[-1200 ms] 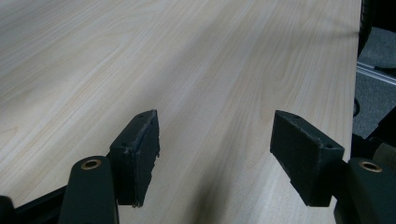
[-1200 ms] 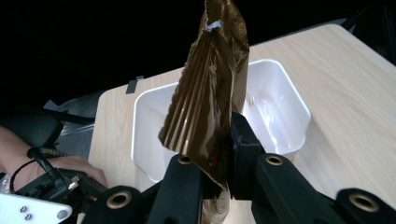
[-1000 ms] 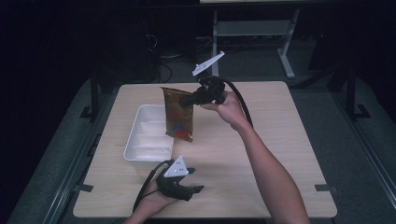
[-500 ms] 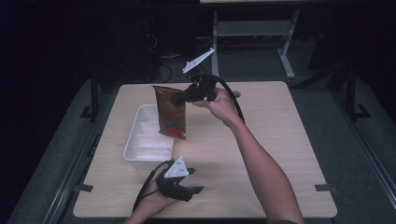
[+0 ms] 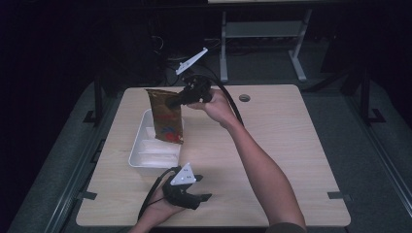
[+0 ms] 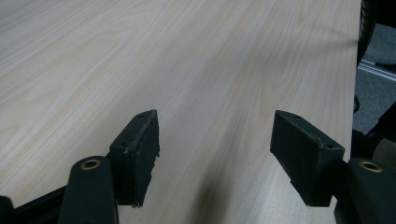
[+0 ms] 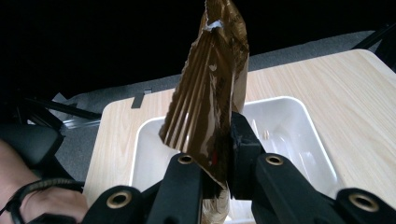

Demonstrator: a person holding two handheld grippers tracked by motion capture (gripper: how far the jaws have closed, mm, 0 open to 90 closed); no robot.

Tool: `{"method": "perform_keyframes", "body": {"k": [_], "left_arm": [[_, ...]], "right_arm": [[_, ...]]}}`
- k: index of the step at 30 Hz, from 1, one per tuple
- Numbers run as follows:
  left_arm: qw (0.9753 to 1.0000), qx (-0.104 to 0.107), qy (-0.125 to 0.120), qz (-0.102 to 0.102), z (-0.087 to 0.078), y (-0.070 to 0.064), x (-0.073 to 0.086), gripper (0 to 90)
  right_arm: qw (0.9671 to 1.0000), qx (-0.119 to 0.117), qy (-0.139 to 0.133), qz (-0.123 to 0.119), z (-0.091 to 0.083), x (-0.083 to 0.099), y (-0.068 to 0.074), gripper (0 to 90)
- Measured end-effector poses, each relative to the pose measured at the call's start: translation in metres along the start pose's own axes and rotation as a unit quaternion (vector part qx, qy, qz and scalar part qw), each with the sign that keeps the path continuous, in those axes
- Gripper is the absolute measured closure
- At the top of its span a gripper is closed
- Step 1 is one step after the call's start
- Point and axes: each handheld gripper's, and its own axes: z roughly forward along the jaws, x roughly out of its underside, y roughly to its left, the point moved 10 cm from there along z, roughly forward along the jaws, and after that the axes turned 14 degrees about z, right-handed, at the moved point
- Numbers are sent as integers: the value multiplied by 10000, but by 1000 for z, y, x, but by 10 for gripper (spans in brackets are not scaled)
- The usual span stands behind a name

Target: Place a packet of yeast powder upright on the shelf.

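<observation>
A brown foil snack bag (image 5: 166, 118) hangs in the air over the white tray (image 5: 137, 151), pinched near its top by my right gripper (image 5: 173, 102). In the right gripper view the crinkled bag (image 7: 212, 88) runs up between the two black jaws of that gripper (image 7: 223, 156), with the tray (image 7: 303, 112) below. My left gripper (image 5: 204, 198) rests at the table's near edge. Its fingers (image 6: 136, 156) stand wide apart over bare wood, and the left gripper (image 6: 215, 158) holds nothing.
The light wooden table (image 5: 282, 131) has a round cable hole (image 5: 245, 98) at the back. A metal frame (image 5: 262, 29) stands on the dark floor behind it. The table's right half is bare wood.
My right gripper has carried the bag leftward and a little higher, so it now hangs over the tray. The left gripper has stayed put.
</observation>
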Motion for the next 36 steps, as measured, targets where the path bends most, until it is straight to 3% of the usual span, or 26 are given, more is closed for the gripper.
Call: {"method": "perform_keyframes", "body": {"k": [15, 36], "left_arm": [[10000, 11, 32, 29, 0, 0, 2, 323], [10000, 0, 32, 33, 0, 0, 1, 322]], "right_arm": [[9997, -219, 78, 68, 36, -1, -10, 839], [9986, -348, 366, 144, 72, 19, -20, 835]]}}
